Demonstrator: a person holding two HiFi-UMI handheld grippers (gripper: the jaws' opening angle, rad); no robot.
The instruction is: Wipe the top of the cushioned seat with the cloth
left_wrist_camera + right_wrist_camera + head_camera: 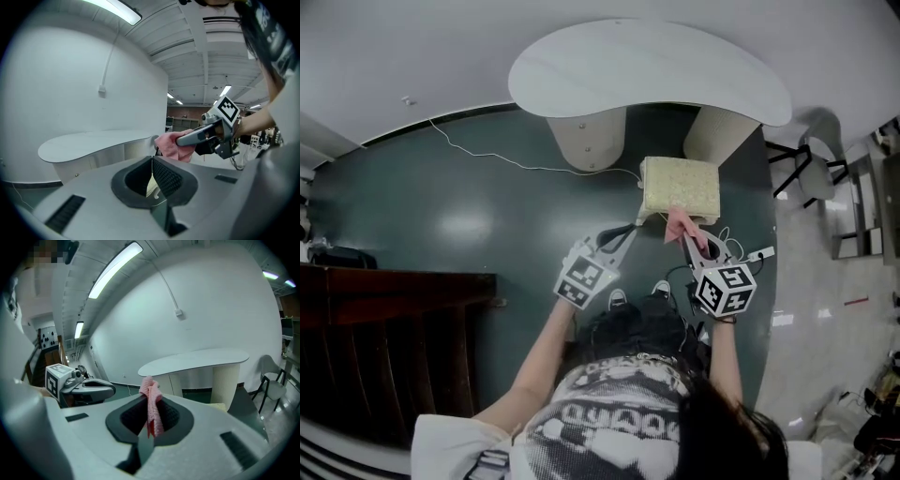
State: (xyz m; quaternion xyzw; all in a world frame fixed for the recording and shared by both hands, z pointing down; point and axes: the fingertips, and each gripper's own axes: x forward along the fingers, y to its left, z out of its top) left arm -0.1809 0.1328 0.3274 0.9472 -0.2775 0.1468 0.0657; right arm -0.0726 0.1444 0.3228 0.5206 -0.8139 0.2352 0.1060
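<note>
From where I stand, the wiping looks about to begin rather than under way. The cushioned seat [680,186] sits on the dark green floor [469,216], just right of centre in the head view, in front of the curved white table [647,80]. Its yellowish top shows bare. The right hand-held gripper [688,240] is clamped on the pink cloth [151,397], which bunches up between its jaws. In the head view the cloth hangs at the seat's near edge, and I cannot tell whether it touches the cushion yet. In the left gripper view it looks held up in the air. The left hand-held gripper [630,231] is level with it, to the left of the seat. Its jaws are drawn together at the tips with nothing between them, and only a sliver of the seat shows beyond. To my eye the step in hand is bringing the cloth to the cushion. The next move calls for lowering the cloth flat onto the top and sweeping it across, with enough cloth spread to cover the surface and not just a pinched corner.
</note>
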